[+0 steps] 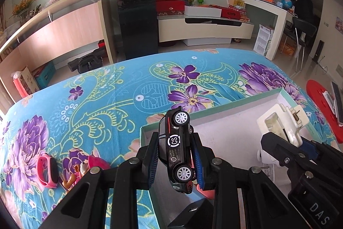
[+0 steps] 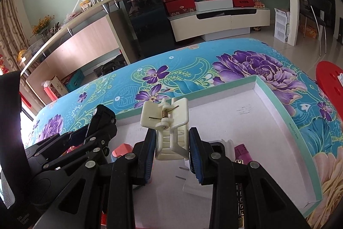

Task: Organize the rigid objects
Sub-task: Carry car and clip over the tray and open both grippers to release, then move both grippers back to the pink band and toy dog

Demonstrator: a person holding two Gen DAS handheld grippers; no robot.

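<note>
Pinched between my left gripper [image 1: 176,161], the black car [image 1: 176,151] is hanging on its side over the near left corner of the box [image 1: 214,107]. Meanwhile my right gripper [image 2: 171,150] is squeezing a white clip [image 2: 169,126] over the box floor. I am judging it best to lower both well inside the rim, apart from each other, before letting go.

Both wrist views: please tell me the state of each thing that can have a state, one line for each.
Left tongs: shut on the toy car.
Toy car: held on its side above the box.
Right tongs: shut on the white clip.
White clip: held above the box.
Box: open, a few items inside.
Pink watch: lying on the blue cloth, outside the box.
</note>
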